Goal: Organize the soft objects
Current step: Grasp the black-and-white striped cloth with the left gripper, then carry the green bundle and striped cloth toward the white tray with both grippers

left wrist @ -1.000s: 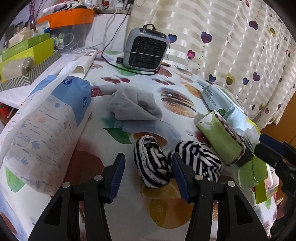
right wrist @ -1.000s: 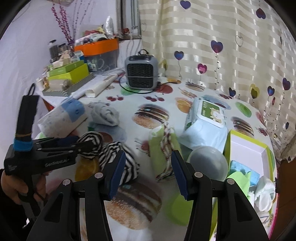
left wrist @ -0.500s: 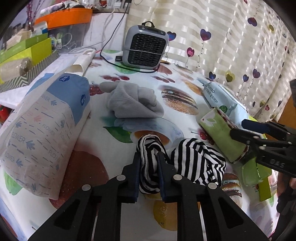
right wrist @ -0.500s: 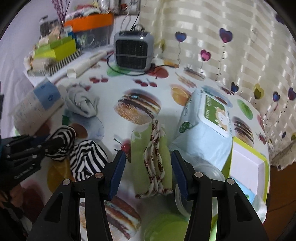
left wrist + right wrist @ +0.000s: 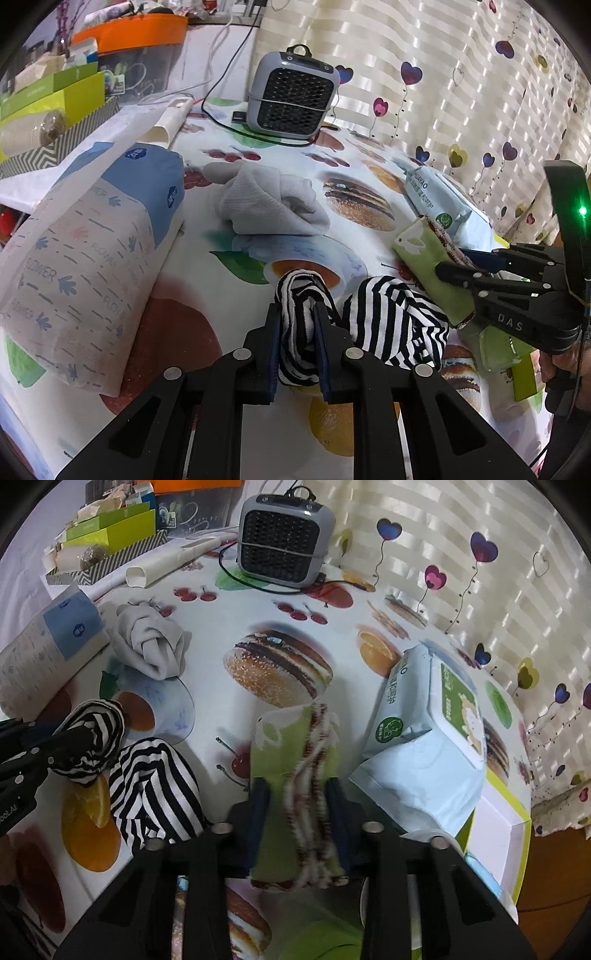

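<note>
Pinching on both sides. Left tool [image 5: 298,334] has just been closing and its blue pads now squeeze one lobe of the striped cloth [image 5: 391,325]; that cloth lies bunched on the tabletop [image 5: 229,288], the other lobe loose just to the right of the pads. From the right wrist view the striped cloth [image 5: 155,794] sits at lower left, with the left tool [image 5: 55,746] clamped on its far end.

Right tool [image 5: 297,812] has just been closing too; its pads press both sides of the green towel [image 5: 291,746], a folded green roll with a red-and-white braided edge running along its top. Towel lies lengthwise along the tool, near end between the pads, far end pointing at the burger print. Left wrist view shows the same grip from the side: right tool [image 5: 461,266] on the green towel [image 5: 424,254], a hand [image 5: 565,360] behind it.

Wipes pack [image 5: 432,746] sits just right of the towel, touching or nearly so; cannot tell which. Grey cloth [image 5: 269,206] lies bunched further back, apart from both tools. Tissue pack [image 5: 92,258] lies on the left side of the tabletop. Heater [image 5: 291,98] stands at the far edge, in front of the curtain [image 5: 461,74]. White-and-green box [image 5: 498,819] at right, behind the wipes.
</note>
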